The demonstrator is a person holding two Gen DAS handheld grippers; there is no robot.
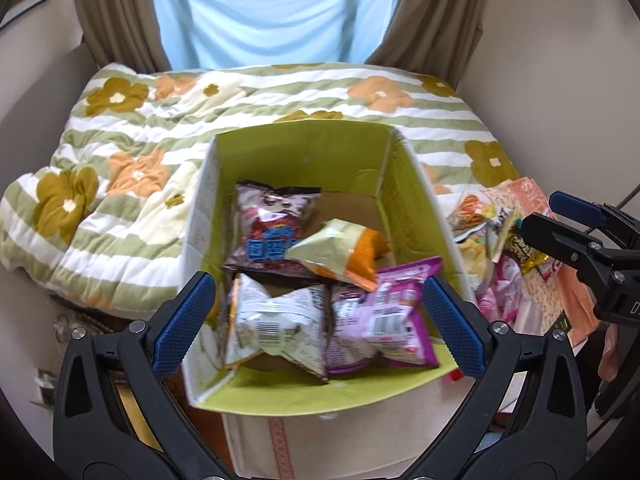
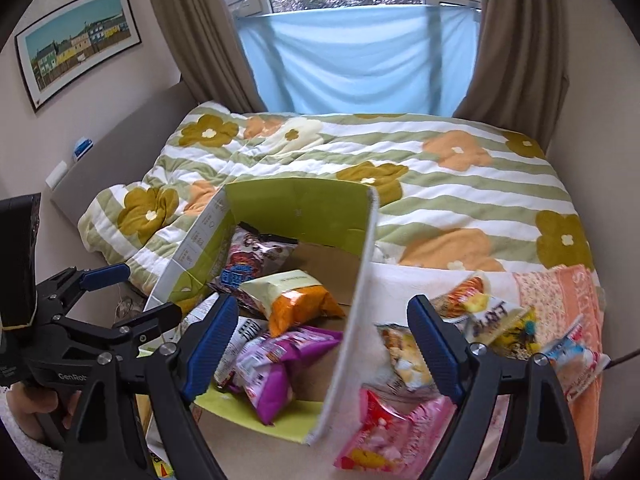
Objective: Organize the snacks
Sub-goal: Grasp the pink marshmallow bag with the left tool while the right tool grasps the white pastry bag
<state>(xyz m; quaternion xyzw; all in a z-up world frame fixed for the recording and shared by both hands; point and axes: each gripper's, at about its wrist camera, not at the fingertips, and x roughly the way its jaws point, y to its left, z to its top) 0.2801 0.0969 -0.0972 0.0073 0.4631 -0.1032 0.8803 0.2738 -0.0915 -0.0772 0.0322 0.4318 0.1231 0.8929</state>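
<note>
An open cardboard box with green flaps [image 1: 304, 148] [image 2: 296, 204] stands at the bed's near edge. It holds several snack bags: a dark red and black bag [image 1: 272, 224] [image 2: 256, 256], an orange and cream bag [image 1: 340, 250] [image 2: 292, 300], a white bag [image 1: 276, 320] and a purple bag [image 1: 384, 316] [image 2: 276, 364]. My left gripper [image 1: 320, 320] is open and empty above the box's near side. My right gripper [image 2: 320, 348] is open and empty, straddling the box's right wall. Loose snack bags [image 2: 404, 360] [image 1: 480, 236] lie right of the box.
A floral striped quilt [image 1: 160, 128] [image 2: 440, 168] covers the bed behind the box. An orange patterned towel [image 2: 560, 300] lies under the loose snacks. Curtains [image 2: 200, 32] and a blue cloth [image 1: 276, 12] hang at the window. The bed's headboard [image 2: 120, 148] is at left.
</note>
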